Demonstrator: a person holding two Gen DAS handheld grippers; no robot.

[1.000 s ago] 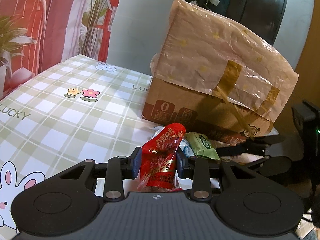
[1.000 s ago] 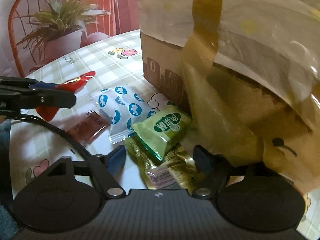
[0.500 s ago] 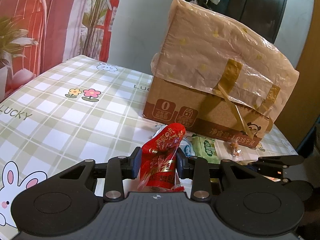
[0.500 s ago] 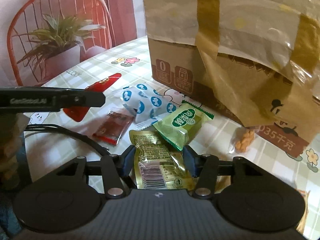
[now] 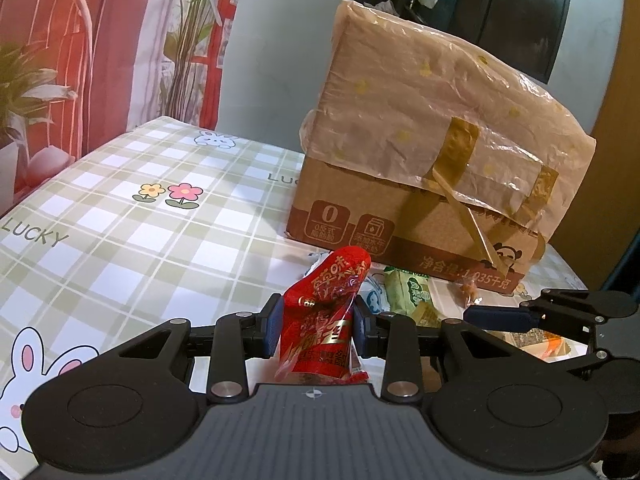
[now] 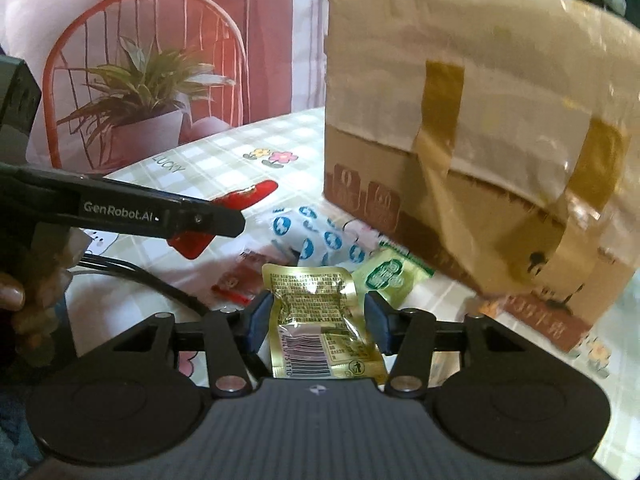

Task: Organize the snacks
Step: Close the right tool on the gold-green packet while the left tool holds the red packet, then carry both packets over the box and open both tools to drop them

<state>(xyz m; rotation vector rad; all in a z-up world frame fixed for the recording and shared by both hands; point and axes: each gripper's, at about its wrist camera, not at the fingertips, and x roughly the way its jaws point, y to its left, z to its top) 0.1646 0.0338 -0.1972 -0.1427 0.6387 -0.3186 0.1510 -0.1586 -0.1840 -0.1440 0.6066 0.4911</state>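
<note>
In the left wrist view my left gripper (image 5: 316, 320) is shut on a red snack packet (image 5: 340, 280), which stands upright between the pads above the checked tablecloth (image 5: 140, 220). My right gripper (image 6: 316, 316) is shut on a gold foil packet (image 6: 316, 300), barcode towards the camera, held just above the table. From the right wrist view the left gripper (image 6: 216, 224) comes in from the left with the red packet (image 6: 248, 196) in it. The right gripper (image 5: 496, 317) shows side-on at the right of the left view.
A large cardboard box (image 5: 420, 152) wrapped in plastic and tape stands behind the snacks. On the cloth lie a green packet (image 6: 384, 276), a blue-and-white packet (image 6: 320, 236) and a small dark red packet (image 6: 236, 284). A person's hand (image 6: 16, 292) holds the left gripper.
My right gripper closed on the gold packet and drew back from the box with it, lifting it a little. The left gripper kept still with the red packet.
</note>
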